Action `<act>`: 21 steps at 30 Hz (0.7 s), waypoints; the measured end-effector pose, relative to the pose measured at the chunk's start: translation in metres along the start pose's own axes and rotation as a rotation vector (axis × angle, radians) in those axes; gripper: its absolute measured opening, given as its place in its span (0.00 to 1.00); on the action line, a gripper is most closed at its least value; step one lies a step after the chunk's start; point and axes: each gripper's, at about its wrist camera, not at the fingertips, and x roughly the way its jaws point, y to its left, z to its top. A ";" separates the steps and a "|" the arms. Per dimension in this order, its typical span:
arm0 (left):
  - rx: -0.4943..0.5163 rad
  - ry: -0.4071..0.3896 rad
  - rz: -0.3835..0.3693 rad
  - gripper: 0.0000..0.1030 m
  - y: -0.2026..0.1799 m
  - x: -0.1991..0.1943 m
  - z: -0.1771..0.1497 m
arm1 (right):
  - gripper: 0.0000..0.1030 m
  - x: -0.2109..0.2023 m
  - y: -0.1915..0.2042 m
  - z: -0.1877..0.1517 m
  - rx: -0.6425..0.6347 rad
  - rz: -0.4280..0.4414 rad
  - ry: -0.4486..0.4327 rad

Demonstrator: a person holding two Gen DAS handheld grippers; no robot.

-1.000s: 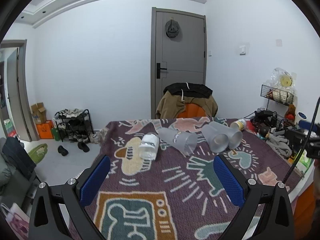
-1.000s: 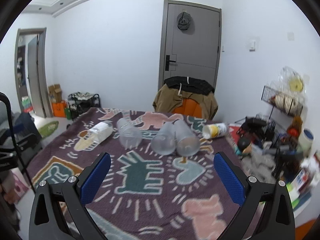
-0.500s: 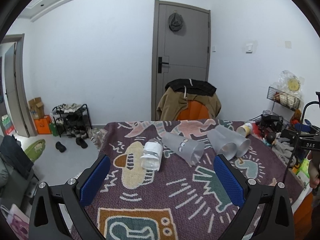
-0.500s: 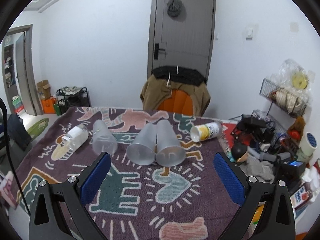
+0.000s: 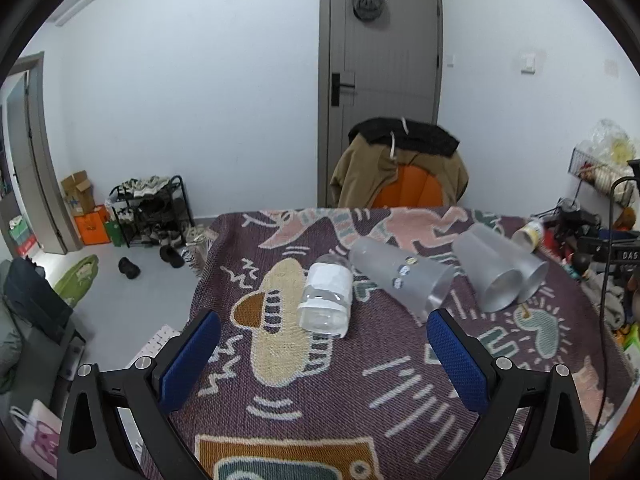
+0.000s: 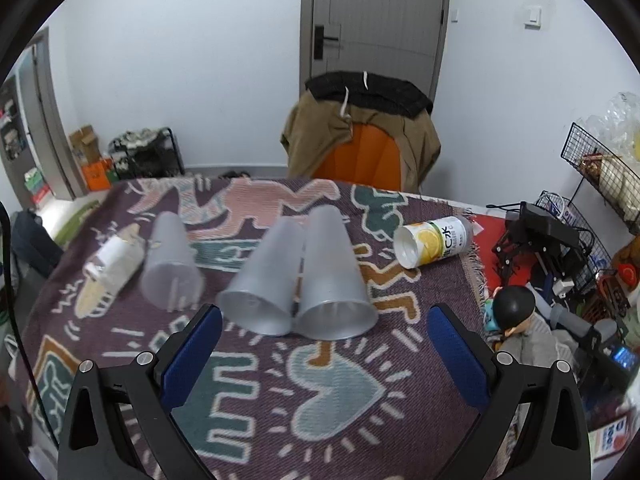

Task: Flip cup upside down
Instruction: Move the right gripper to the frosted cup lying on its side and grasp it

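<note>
Lying on the patterned cloth (image 6: 320, 400), three frosted cups (image 6: 334, 276), two bottles (image 6: 434, 242), both grippers' jaws wide, empty.

On the blanket (image 6: 340, 392), two cups (image 6: 296, 280) lie touching, bottle (image 6: 434, 242) right, third cup (image 6: 170, 262) possibly apart left.

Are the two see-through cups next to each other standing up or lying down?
Lying down. Both frosted cups rest on their sides on the patterned blanket, touching, their open mouths facing the right gripper.

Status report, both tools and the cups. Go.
Left tool open, empty. Right tool open, empty. Three cups on their sides, untouched. Two bottles lying alongside.
</note>
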 end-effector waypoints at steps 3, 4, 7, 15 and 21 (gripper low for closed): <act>-0.008 0.033 -0.003 1.00 0.000 0.019 0.007 | 0.98 0.019 -0.012 0.008 0.013 -0.001 0.032; -0.009 0.046 -0.005 1.00 -0.001 0.027 0.009 | 0.94 0.026 -0.016 0.011 0.021 0.004 0.047; 0.007 0.064 -0.002 1.00 -0.005 0.043 0.014 | 0.87 0.047 -0.025 0.017 0.035 0.017 0.101; 0.016 0.133 -0.006 1.00 -0.009 0.078 0.017 | 0.78 0.102 -0.035 0.030 0.052 0.033 0.212; 0.019 0.161 0.005 1.00 -0.009 0.089 0.014 | 0.78 0.141 -0.031 0.033 0.073 0.090 0.298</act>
